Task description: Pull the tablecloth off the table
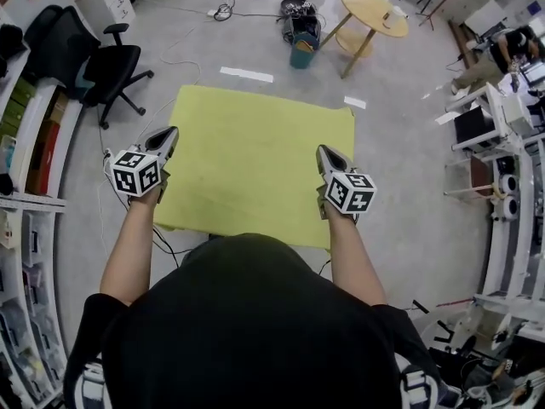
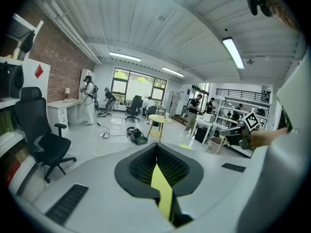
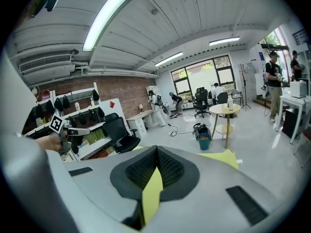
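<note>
The yellow tablecloth lies spread out flat in front of me in the head view; no table shows beneath it. My left gripper is shut on its left edge, and my right gripper is shut on its right edge. In the left gripper view a strip of the yellow cloth is pinched between the closed black pads. The right gripper view shows a fold of the cloth clamped the same way, with a far corner of the tablecloth beyond the jaws.
A black office chair stands at the far left beside shelves. A round wooden table and a teal bin stand beyond the cloth. Racks line the right side. Cables trail over the floor.
</note>
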The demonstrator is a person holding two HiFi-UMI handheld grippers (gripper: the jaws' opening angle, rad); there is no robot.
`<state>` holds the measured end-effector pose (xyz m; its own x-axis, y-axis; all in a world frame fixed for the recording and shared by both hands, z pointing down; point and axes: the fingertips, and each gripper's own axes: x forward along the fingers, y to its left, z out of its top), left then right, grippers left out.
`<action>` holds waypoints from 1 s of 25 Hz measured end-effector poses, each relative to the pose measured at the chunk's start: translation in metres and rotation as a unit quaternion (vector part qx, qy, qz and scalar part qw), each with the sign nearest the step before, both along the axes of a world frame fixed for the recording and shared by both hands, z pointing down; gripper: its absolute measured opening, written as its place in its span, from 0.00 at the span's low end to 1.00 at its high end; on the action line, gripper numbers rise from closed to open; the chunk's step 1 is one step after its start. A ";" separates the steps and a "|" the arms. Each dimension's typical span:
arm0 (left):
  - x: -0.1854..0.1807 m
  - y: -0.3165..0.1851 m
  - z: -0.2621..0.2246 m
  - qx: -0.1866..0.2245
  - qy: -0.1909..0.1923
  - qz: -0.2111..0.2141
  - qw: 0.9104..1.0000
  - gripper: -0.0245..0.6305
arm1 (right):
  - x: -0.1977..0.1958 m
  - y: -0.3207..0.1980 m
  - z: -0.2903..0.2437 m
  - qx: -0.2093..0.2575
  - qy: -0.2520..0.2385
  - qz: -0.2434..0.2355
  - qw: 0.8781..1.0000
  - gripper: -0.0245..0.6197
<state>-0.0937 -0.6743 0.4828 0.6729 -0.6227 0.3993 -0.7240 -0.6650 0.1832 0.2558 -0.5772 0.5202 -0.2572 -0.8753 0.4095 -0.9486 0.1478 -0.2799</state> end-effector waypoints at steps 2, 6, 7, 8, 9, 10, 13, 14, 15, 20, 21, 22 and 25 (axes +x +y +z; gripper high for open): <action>-0.006 -0.021 0.001 0.002 -0.002 0.015 1.000 0.07 | -0.011 -0.010 0.000 0.000 0.001 0.011 1.000 0.07; -0.024 -0.058 0.004 -0.002 0.001 0.034 0.999 0.07 | -0.031 -0.029 0.001 -0.003 0.007 0.034 0.999 0.07; -0.026 -0.063 0.006 -0.004 0.001 0.039 0.999 0.07 | -0.031 -0.031 0.002 -0.004 0.007 0.040 0.999 0.07; -0.026 -0.069 0.007 -0.006 0.000 0.042 0.999 0.07 | -0.030 -0.033 0.003 -0.007 0.008 0.046 0.999 0.07; -0.026 -0.074 0.009 -0.008 0.000 0.046 0.999 0.07 | -0.028 -0.035 0.004 -0.009 0.009 0.051 0.999 0.07; -0.025 -0.080 0.010 -0.010 0.000 0.050 0.999 0.07 | -0.027 -0.037 0.006 -0.012 0.010 0.057 0.998 0.07; -0.026 -0.095 0.018 -0.016 -0.004 0.063 0.998 0.07 | -0.024 -0.042 0.011 -0.019 0.009 0.069 0.997 0.07; -0.027 -0.100 0.021 -0.019 -0.006 0.067 0.998 0.07 | -0.024 -0.043 0.014 -0.021 0.008 0.071 0.997 0.07; -0.029 -0.105 0.025 -0.021 -0.008 0.069 0.997 0.07 | -0.024 -0.044 0.016 -0.022 0.008 0.072 0.997 0.07; -0.048 -0.138 0.072 -0.035 -0.033 0.071 0.996 0.07 | -0.021 -0.048 0.037 -0.021 0.036 0.056 0.998 0.07; -0.054 -0.143 0.086 -0.039 -0.041 0.068 0.996 0.07 | -0.016 -0.047 0.046 -0.024 0.043 0.055 0.997 0.07; -0.058 -0.147 0.101 -0.042 -0.050 0.067 0.996 0.07 | -0.010 -0.045 0.055 -0.027 0.050 0.053 0.997 0.07; -0.071 -0.154 0.141 -0.055 -0.071 0.066 0.994 0.07 | 0.008 -0.035 0.089 -0.046 0.074 0.044 0.995 0.07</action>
<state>-0.1649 -0.8285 0.6243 0.6786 -0.4799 0.5561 -0.6549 -0.7381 0.1621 0.2634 -0.6119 0.6091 -0.1129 -0.8488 0.5165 -0.9885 0.0436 -0.1445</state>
